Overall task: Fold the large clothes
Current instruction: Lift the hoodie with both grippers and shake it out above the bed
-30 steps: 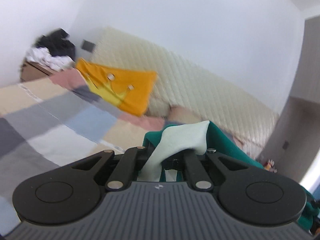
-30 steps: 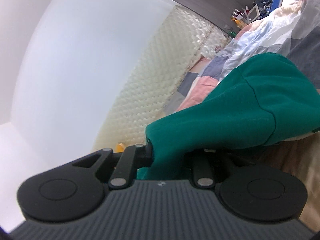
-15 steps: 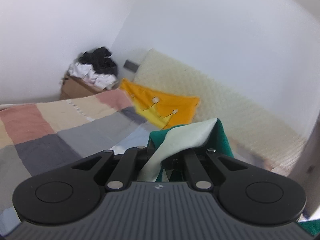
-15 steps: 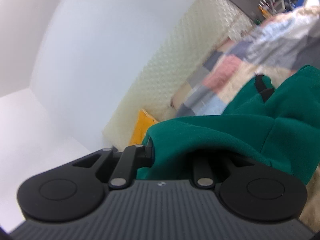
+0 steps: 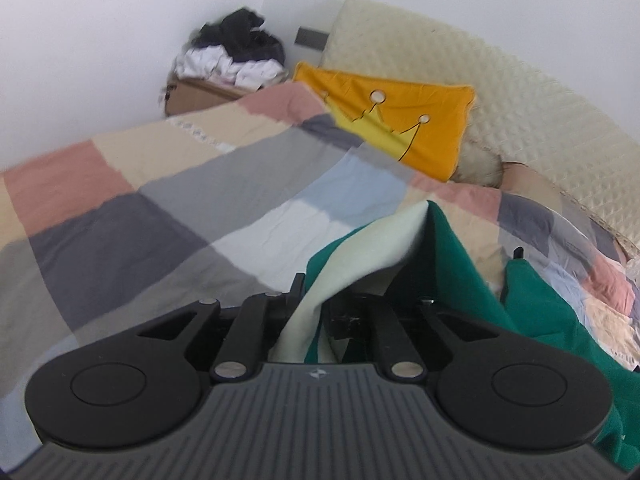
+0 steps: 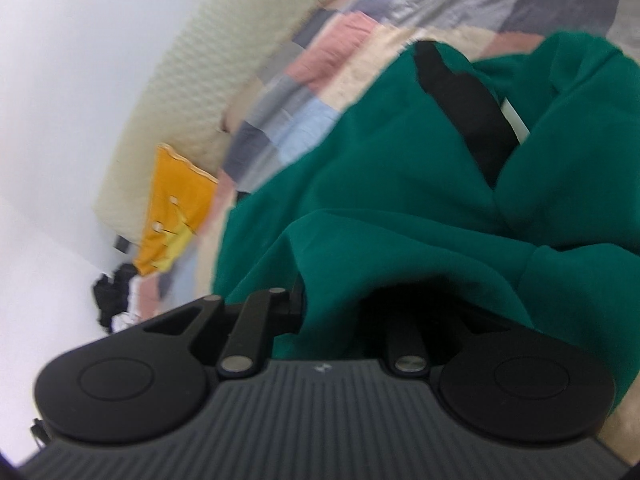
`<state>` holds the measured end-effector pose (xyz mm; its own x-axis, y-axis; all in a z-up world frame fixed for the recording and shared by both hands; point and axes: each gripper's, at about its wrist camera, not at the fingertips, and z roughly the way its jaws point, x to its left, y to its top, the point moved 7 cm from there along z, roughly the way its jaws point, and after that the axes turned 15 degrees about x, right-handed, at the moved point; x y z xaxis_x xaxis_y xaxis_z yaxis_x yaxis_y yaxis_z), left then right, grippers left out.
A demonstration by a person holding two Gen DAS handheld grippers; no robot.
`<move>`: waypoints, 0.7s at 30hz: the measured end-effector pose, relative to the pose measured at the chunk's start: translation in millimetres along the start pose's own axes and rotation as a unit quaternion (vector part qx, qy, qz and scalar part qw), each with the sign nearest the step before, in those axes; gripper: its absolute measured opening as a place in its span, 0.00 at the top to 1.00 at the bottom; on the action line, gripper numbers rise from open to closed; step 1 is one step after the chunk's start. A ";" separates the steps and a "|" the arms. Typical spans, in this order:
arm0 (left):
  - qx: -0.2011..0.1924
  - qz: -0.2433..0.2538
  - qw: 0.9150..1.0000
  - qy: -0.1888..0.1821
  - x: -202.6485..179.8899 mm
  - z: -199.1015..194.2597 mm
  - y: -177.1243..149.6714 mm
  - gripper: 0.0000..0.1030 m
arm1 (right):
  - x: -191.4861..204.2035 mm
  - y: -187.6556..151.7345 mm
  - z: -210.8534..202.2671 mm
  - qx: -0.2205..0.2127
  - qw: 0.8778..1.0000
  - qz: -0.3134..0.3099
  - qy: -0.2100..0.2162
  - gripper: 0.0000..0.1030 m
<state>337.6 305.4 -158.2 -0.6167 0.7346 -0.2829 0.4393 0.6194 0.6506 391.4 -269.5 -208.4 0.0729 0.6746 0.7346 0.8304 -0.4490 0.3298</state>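
A large dark green garment [image 5: 536, 312] with a pale cream lining [image 5: 360, 256] lies partly on the checked bedspread [image 5: 168, 208]. My left gripper [image 5: 320, 312] is shut on its edge, where cream and green cloth bunch between the jaws. My right gripper [image 6: 332, 312] is shut on another part of the green garment [image 6: 400, 200], which drapes over and hides the fingertips. A black strip [image 6: 464, 100] with a white edge runs across the green cloth in the right wrist view.
An orange cushion with a crown [image 5: 396, 120] leans on the quilted cream headboard [image 5: 500, 92]. A cardboard box piled with black and white clothes [image 5: 232, 60] stands in the far corner. White walls surround the bed.
Both grippers have dropped lower toward the bed with the garment still held. The views tilted down, so more bedspread and more green cloth show now.
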 end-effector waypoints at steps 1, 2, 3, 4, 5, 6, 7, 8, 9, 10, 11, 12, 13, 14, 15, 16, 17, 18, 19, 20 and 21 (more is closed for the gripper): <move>0.005 -0.006 1.000 0.002 2.3 0.7 -1.1 0.76 | -2.0 0.0 2.2 0.002 1.000 0.002 -0.003 0.79; 0.009 -0.013 1.000 0.005 4.4 2.5 -0.4 0.70 | -2.4 -2.1 1.8 0.003 1.000 0.003 -0.005 0.79; 0.014 -0.017 1.000 0.004 6.0 2.2 0.0 0.58 | -3.0 -2.6 1.9 0.003 1.000 0.004 -0.005 0.79; 0.015 -0.018 1.000 0.005 7.7 -0.3 -1.6 0.49 | -3.2 -3.3 1.0 0.003 1.000 0.006 -0.004 0.79; 0.015 -0.018 1.000 0.009 8.9 -3.5 -2.4 0.45 | -3.4 -4.2 0.4 0.002 1.000 0.008 -0.002 0.78; 0.015 -0.017 1.000 0.009 9.7 -10.5 -4.4 0.40 | -2.8 -4.3 0.5 0.002 1.000 0.010 -0.001 0.78; 0.016 -0.018 1.000 0.005 10.1 -15.4 -5.4 0.37 | -3.0 -4.9 -0.4 0.002 1.000 0.013 0.001 0.78; 0.018 -0.019 1.000 -0.001 11.2 -22.5 -7.9 0.36 | -3.1 -5.6 -1.2 0.002 1.000 0.015 0.003 0.78; 0.019 -0.019 1.000 -0.006 12.1 -30.6 -10.5 0.33 | -2.6 -6.2 -2.0 0.002 1.000 0.018 0.005 0.78; 0.017 -0.019 1.000 -0.010 13.4 -39.8 -12.4 0.31 | -1.8 -7.2 -2.7 0.003 1.000 0.020 0.006 0.78; 0.012 -0.017 1.000 -0.016 14.7 -50.1 -14.1 0.29 | -0.5 -8.2 -3.5 0.005 1.000 0.021 0.007 0.77; 0.007 -0.015 1.000 -0.020 15.5 -62.2 -15.8 0.26 | 0.7 -8.1 -3.8 0.006 1.000 0.020 0.008 0.77; 0.002 -0.012 1.000 -0.024 16.3 -72.3 -16.9 0.25 | 2.3 -9.0 -4.9 0.006 1.000 0.018 0.008 0.77; -0.005 -0.009 1.000 -0.026 16.9 -83.3 -18.4 0.24 | 3.8 -9.9 -6.0 0.007 1.000 0.017 0.010 0.76; -0.010 -0.007 1.000 -0.028 17.0 -94.5 -20.7 0.23 | 4.8 -11.1 -6.9 0.007 1.000 0.018 0.012 0.75; -0.014 -0.005 0.999 -0.033 17.0 -104.0 -23.7 0.22 | 5.2 -12.2 -8.0 0.008 1.000 0.020 0.016 0.74; -0.015 -0.004 0.999 -0.042 16.8 -113.3 -28.4 0.22 | 5.6 -13.3 -8.9 0.010 1.000 0.022 0.020 0.73; -0.013 -0.001 0.999 -0.052 15.6 -120.4 -33.9 0.22 | 5.9 -14.1 -9.6 0.012 0.999 0.024 0.023 0.71; -0.008 0.004 0.998 -0.064 13.3 -127.0 -40.1 0.22 | 6.0 -15.4 -10.6 0.015 0.999 0.026 0.026 0.68; -0.006 0.008 0.997 -0.074 10.7 -133.2 -45.9 0.22 | 6.2 -16.6 -11.7 0.017 0.999 0.027 0.031 0.62; -0.005 0.010 0.997 -0.082 7.5 -137.4 -51.5 0.22 | 6.8 -17.8 -12.5 0.020 0.999 0.029 0.037 0.58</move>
<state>220.5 240.9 -97.0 -0.4930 0.7823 -0.3808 0.4432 0.6024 0.6638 370.2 -264.2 -201.8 0.0807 0.6025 0.7940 0.8475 -0.4608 0.2635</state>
